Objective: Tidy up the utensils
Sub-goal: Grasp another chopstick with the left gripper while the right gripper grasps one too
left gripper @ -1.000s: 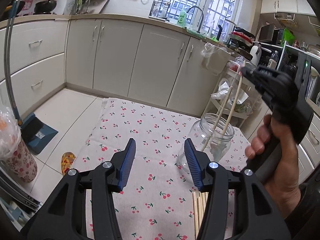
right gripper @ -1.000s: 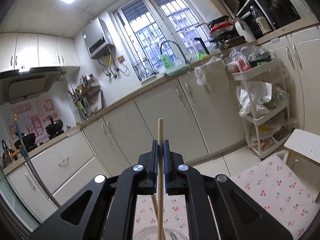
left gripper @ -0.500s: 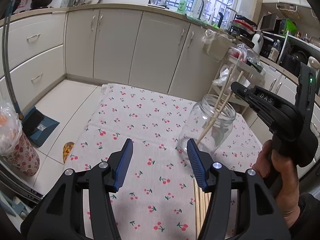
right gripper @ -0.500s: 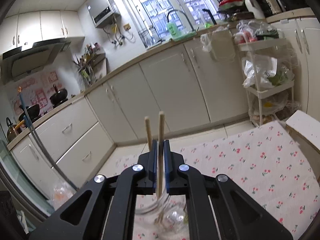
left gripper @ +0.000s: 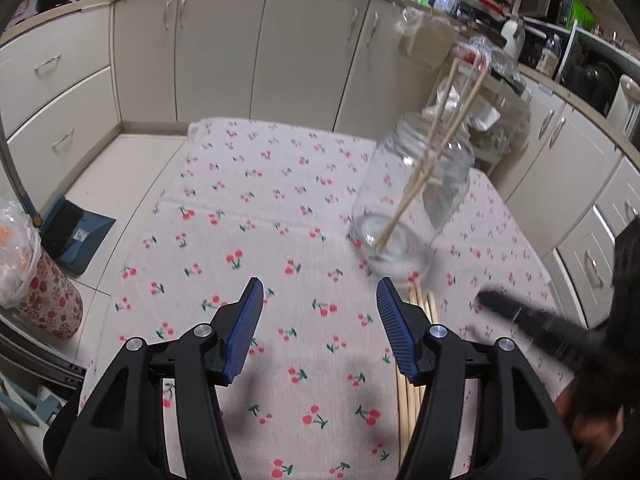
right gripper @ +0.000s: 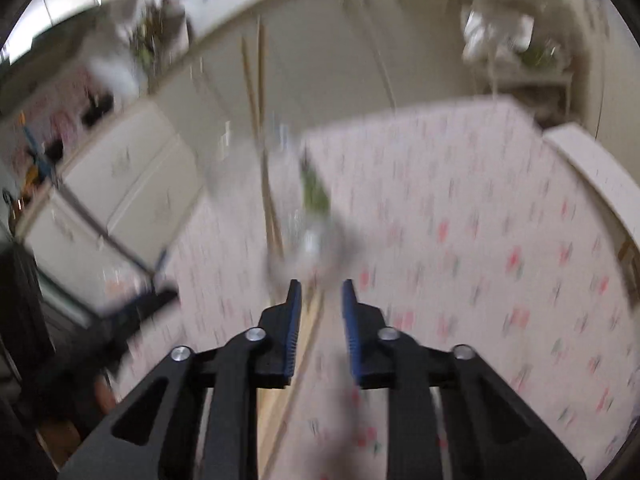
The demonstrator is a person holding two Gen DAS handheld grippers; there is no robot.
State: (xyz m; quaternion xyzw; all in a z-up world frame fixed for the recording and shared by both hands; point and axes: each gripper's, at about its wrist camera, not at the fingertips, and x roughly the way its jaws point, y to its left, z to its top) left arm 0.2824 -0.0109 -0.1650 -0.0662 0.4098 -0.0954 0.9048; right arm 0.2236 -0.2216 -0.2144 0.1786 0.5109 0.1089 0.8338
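The left gripper [left gripper: 320, 312] hung over the cloth [left gripper: 248, 208] with its jaws spread wide and opening more. Nothing was between them. The right gripper [right gripper: 319, 300] had its jaws a little apart and opening, with nothing pinched, though that view was very blurry.

The jar [left gripper: 416, 200] stood on the cloth, just past the left gripper and toward the right. 2 sticks [left gripper: 440, 148] leaned inside it and poked out over the rim. More sticks [left gripper: 416, 392] lay flat in a bunch on the cloth, partly under the left gripper's right finger [left gripper: 396, 332]. Their near ends ran out of view.

The cloth had lots of bare room in the middle and on the left. Its far edge was near the cabinets [left gripper: 224, 48].

The jar was clear, round glass. The sticks were thin, pale wood. The cloth was soft and white with small red cherries. The finger pads were blue with ridges.
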